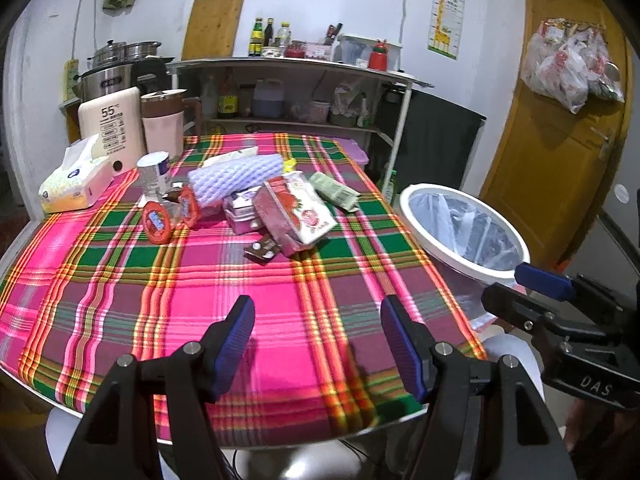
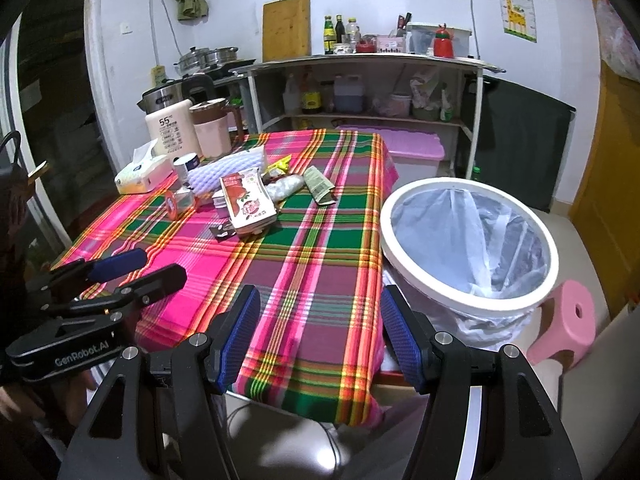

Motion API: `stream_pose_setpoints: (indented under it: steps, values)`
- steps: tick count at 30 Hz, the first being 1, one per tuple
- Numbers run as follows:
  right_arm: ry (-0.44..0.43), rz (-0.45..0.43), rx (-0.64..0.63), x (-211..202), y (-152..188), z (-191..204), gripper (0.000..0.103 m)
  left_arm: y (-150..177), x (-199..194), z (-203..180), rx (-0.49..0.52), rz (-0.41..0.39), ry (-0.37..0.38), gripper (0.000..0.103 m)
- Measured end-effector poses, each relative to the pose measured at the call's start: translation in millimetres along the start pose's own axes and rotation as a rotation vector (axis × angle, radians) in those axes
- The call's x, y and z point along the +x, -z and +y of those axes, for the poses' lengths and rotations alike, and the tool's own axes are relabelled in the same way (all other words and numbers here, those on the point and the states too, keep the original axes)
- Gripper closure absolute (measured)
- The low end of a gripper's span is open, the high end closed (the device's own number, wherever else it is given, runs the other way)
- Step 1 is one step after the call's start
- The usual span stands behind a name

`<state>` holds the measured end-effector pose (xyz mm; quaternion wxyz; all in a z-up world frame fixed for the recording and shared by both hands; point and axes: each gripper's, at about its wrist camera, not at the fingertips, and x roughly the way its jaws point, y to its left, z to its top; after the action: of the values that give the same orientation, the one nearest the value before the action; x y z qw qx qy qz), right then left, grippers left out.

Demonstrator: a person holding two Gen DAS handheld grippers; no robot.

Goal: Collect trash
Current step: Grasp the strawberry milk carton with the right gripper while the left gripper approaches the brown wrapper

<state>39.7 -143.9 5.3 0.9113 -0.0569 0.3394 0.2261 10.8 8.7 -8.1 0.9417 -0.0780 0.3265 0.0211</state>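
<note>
Trash lies heaped at the far middle of the plaid-covered table (image 1: 280,300): a red and white carton (image 1: 296,210) (image 2: 246,200), a purple foam net (image 1: 236,176) (image 2: 224,170), red-rimmed cup lids (image 1: 158,220), a green wrapper (image 1: 334,192) (image 2: 318,184) and a small dark wrapper (image 1: 262,250). A white bin (image 1: 464,232) (image 2: 468,240) lined with a clear bag stands off the table's right edge. My left gripper (image 1: 318,338) hovers open over the near cloth, empty. My right gripper (image 2: 320,334) is open and empty above the table's near right corner.
A tissue box (image 1: 76,184), a white kettle (image 1: 112,128), a pink jug (image 1: 164,120) and a can (image 1: 154,172) stand at the far left of the table. Beyond are a shelf unit with bottles (image 1: 296,92) and a pink lidded crate (image 2: 408,148). A pink stool (image 2: 564,324) sits by the bin.
</note>
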Motion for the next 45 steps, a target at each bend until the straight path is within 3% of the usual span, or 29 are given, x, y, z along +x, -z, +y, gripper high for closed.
stream_pose_setpoints:
  steps: [13, 33, 45]
  values:
    - [-0.061, 0.030, -0.056, 50.9, -27.5, 12.2, 0.040, -13.9, 30.8, 39.5, -0.059, 0.035, -0.026, 0.036]
    - [-0.222, 0.119, -0.184, 152.6, -78.9, 48.7, 0.040, -19.3, 57.9, 91.6, -0.162, 0.070, -0.013, 0.038]
    - [-0.281, 0.134, -0.205, 161.9, -88.7, 63.7, 0.040, -19.0, 67.5, 106.1, -0.190, 0.080, 0.002, 0.038]
